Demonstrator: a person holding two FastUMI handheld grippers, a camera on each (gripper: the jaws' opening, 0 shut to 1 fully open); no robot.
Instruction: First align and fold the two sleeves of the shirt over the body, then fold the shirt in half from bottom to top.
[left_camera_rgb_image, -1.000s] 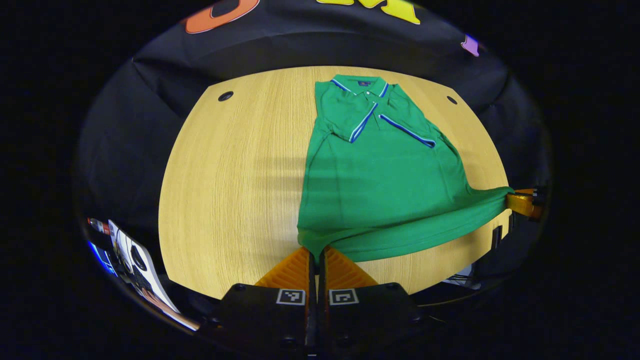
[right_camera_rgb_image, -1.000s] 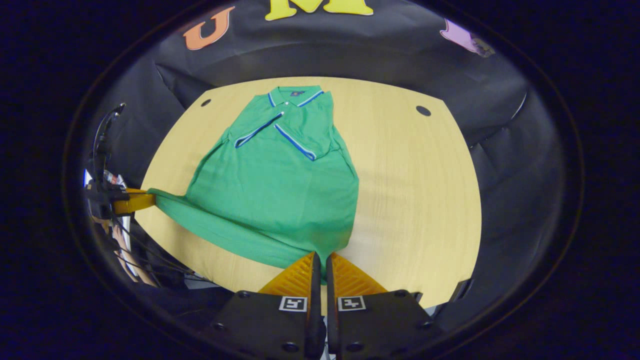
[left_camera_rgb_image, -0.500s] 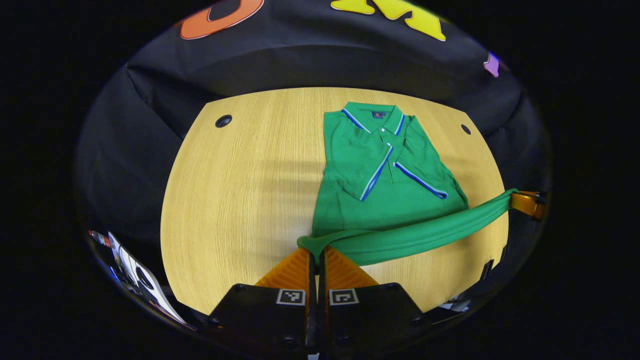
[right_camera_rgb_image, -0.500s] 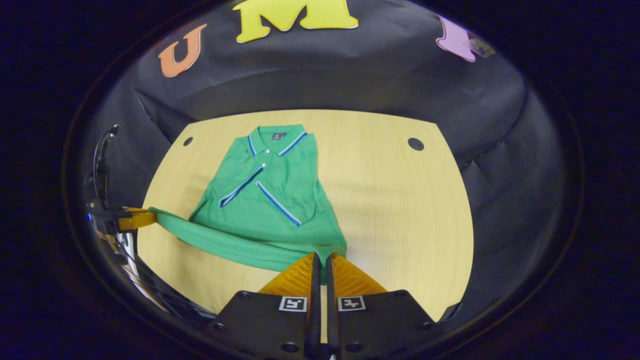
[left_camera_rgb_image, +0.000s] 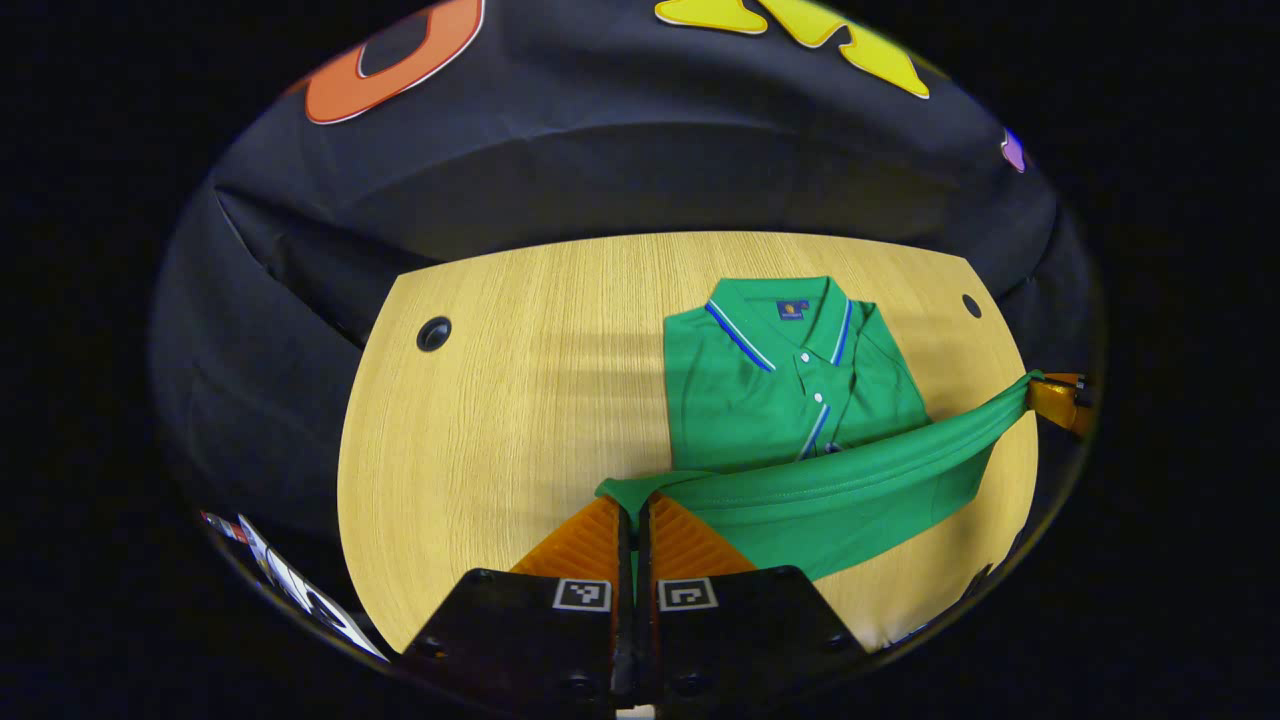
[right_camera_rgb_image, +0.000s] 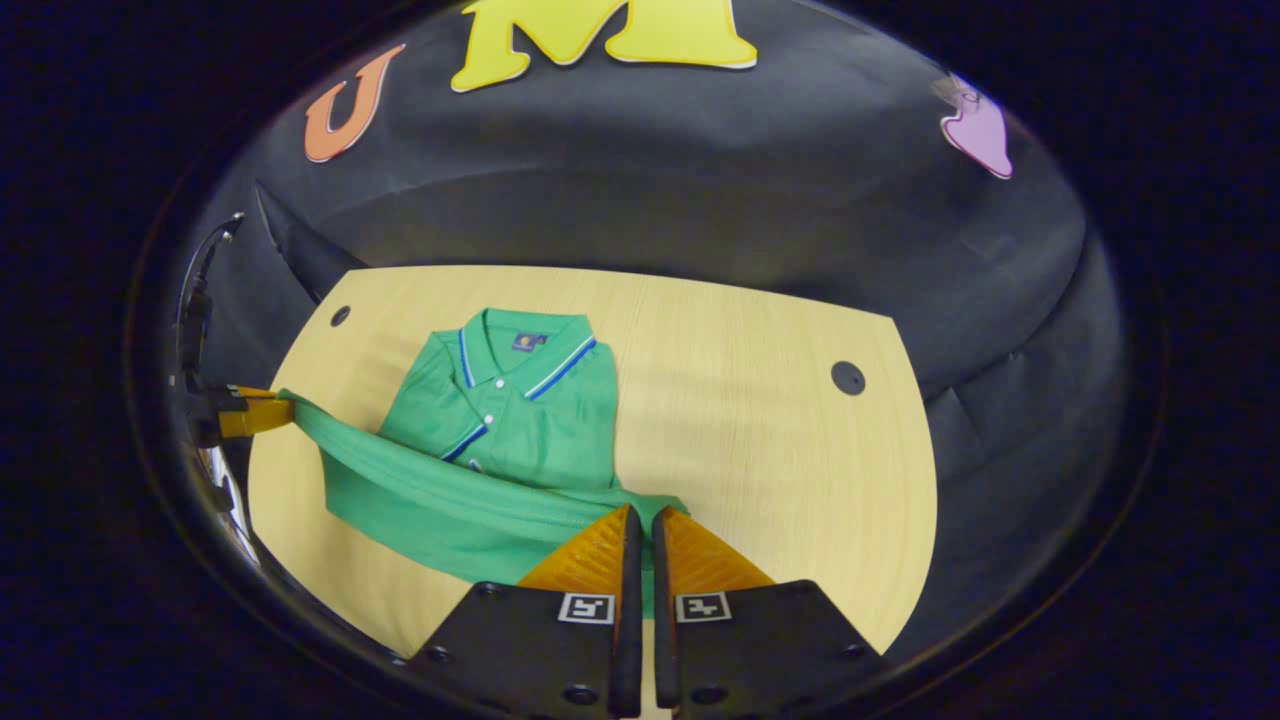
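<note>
1. Toward the collar (left_camera_rgb_image: 780, 310) from both grippers lies the shirt (left_camera_rgb_image: 760, 400), flat on the bench (left_camera_rgb_image: 520, 380); its hem (left_camera_rgb_image: 850, 470) hangs stretched crosswise between them.
2. Left gripper (left_camera_rgb_image: 632, 515) and right gripper (right_camera_rgb_image: 640, 525) each have jaws closed on a hem corner.
3. Sleeves look folded in, partly hidden.
4. Open bench lies beyond the collar, so there is room to carry the hem forward.

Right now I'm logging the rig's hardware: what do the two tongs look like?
Each pair of tongs, left and right, has two wedge-shaped, ribbed fingers on a black, angular body. A small square black-and-white marker sits at the base of each finger, with screws showing at the body's corners. In the right gripper view, thin black cables rise behind the far-off left tongs.
</note>
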